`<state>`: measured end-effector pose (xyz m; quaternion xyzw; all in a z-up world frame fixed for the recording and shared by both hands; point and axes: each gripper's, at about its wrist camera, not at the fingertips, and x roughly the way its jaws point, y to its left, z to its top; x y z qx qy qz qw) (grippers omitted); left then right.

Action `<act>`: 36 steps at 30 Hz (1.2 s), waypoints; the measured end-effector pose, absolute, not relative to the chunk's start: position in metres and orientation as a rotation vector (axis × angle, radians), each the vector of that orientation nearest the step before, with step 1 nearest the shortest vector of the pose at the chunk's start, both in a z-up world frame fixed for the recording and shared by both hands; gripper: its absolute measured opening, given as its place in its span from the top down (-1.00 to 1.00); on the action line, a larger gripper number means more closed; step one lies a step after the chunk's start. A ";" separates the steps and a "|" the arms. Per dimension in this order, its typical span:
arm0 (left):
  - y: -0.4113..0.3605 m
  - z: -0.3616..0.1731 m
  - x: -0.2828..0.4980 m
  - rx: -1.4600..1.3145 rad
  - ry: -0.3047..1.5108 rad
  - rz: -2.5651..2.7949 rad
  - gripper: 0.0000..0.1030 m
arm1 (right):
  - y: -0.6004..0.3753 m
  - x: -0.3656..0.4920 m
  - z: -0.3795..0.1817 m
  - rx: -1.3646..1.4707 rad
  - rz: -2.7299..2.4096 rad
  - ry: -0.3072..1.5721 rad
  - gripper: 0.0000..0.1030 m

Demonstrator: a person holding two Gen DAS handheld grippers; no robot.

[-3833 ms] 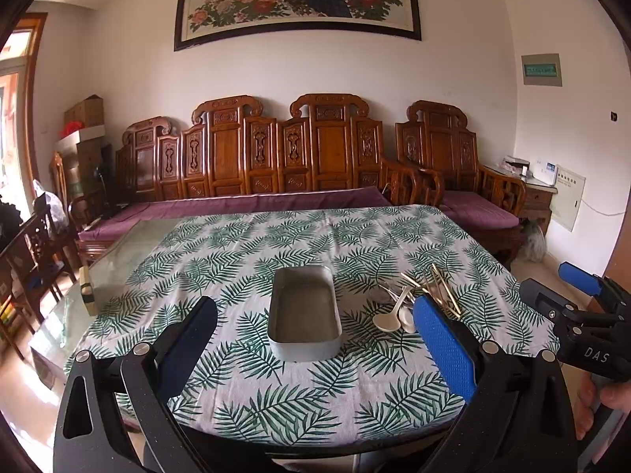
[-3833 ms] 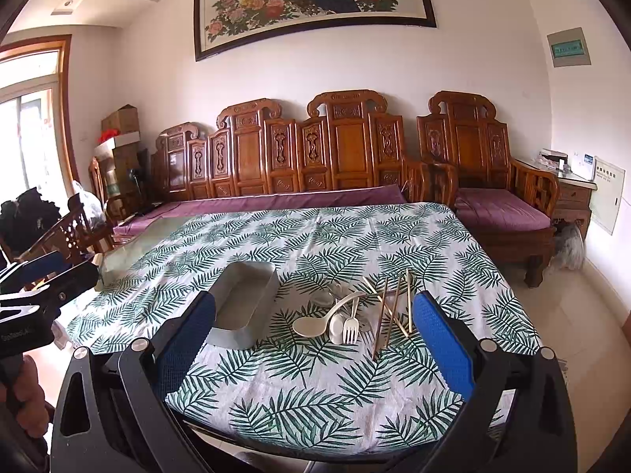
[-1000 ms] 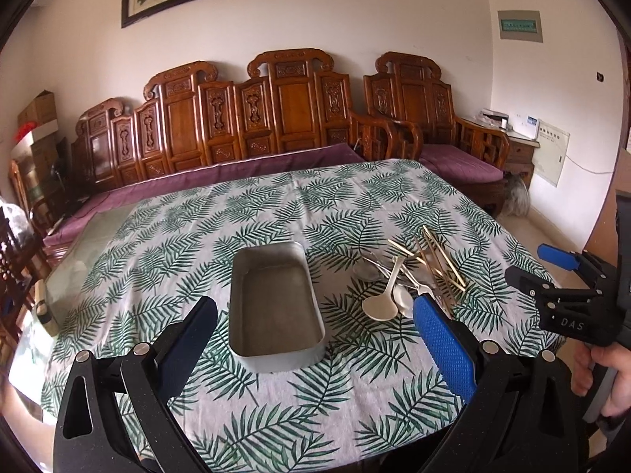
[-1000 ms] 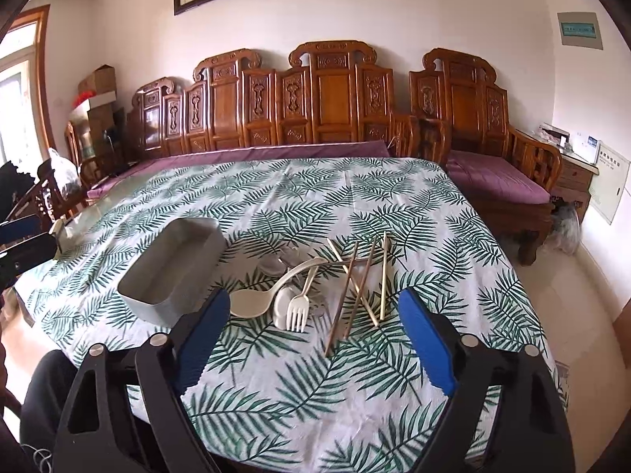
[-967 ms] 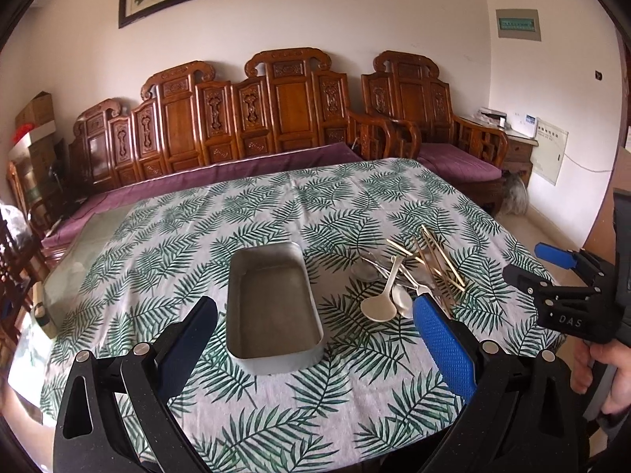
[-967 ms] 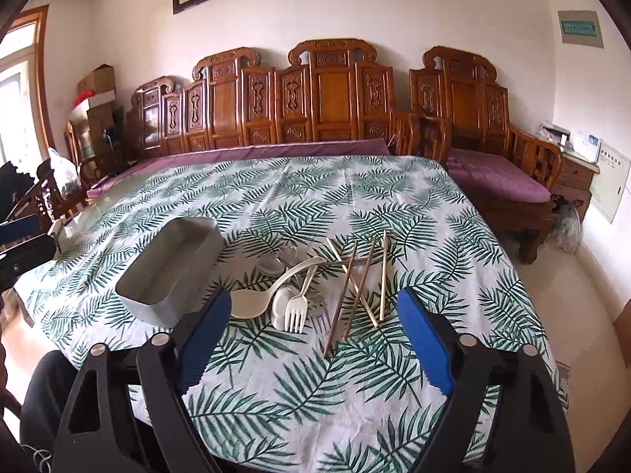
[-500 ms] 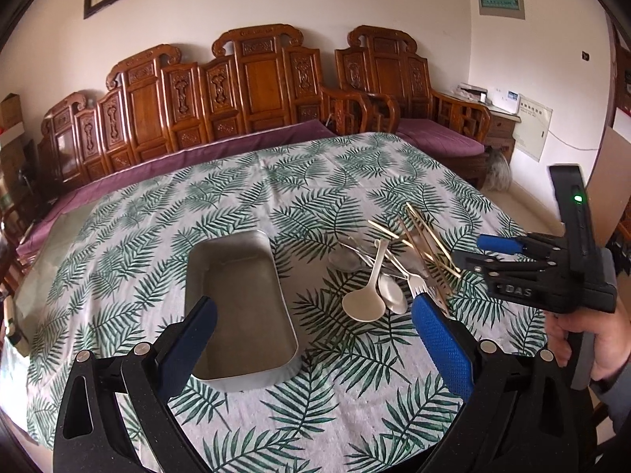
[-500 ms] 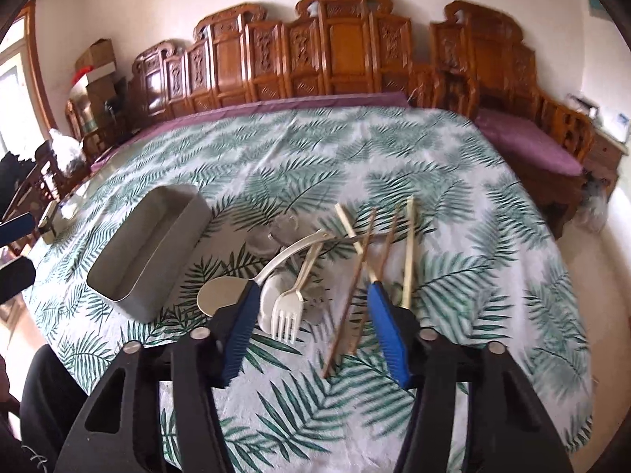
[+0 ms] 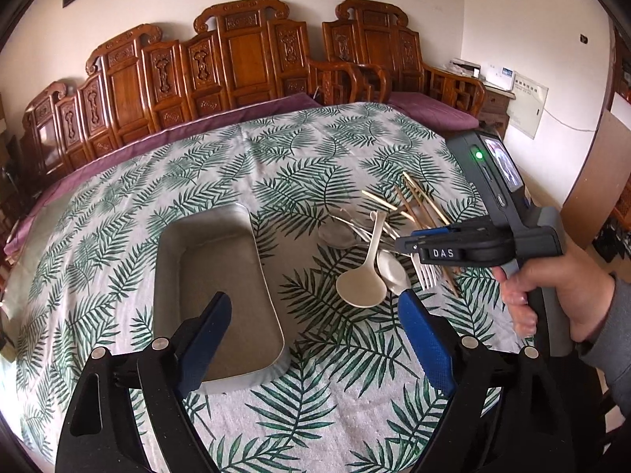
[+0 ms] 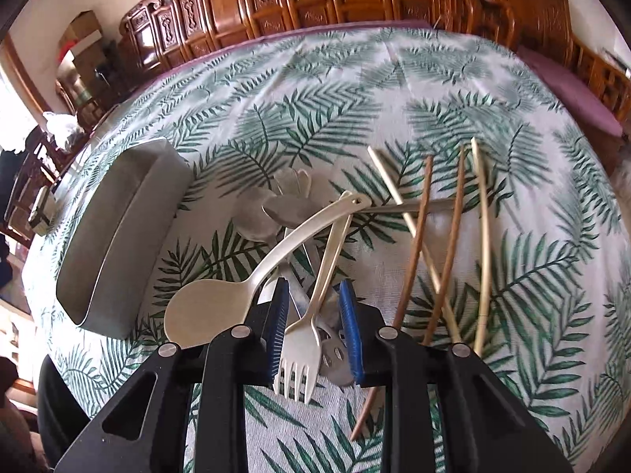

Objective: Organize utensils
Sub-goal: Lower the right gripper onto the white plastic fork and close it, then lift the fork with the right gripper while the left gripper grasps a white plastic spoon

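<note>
The bench (image 9: 118, 213) is the largest thing here, round-edged and covered with a soft woven cloth printed with green palm leaves. On it stands the tray (image 9: 215, 287), a grey rectangular box with rounded corners, smooth matte walls and nothing inside. All the utensils lie in one loose pile to the right of the tray, on the cloth and well clear of its wall.

The step in hand appears to be the first pick from this pile. The right hand-held gripper (image 10: 315, 331) has come low over the near end of the pile, and its jaws have just been closing. They now stand narrow, with the fork (image 10: 311, 315) between the blue pads, but the pads do not seem to press on it yet. The left hand-held gripper (image 9: 311, 339) hangs spread wide above the near end of the tray and holds nothing; its jaws have just closed a little.

The next move probably calls for closing fully on the thin neck of the fork, then lifting it free. The fork lies across other pieces, so these may shift.

In the pile, the chopsticks (image 10: 453, 236) are long thin sticks, some brown and some pale, farthest from the tray. The spoon (image 10: 221, 303) is cream plastic, smooth, with a deep oval bowl. The fork is of the same cream plastic. Dull metal pieces lie under them.
</note>
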<state>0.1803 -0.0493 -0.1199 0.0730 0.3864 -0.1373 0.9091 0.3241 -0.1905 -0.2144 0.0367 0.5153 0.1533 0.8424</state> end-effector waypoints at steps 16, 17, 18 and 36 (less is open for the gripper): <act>-0.064 -0.139 0.183 0.169 0.852 -0.298 -0.61 | -0.205 0.340 -0.220 0.044 0.282 1.137 0.70; -0.064 -0.139 0.184 0.171 0.855 -0.297 -0.61 | -0.203 0.344 -0.221 0.036 0.279 1.140 0.70; -0.065 -0.140 0.184 0.173 0.856 -0.297 -0.61 | -0.201 0.346 -0.222 0.029 0.276 1.144 0.70; -0.101 -0.164 0.225 0.196 0.909 -0.333 -0.25 | -0.240 0.305 -0.191 0.025 0.267 1.072 0.83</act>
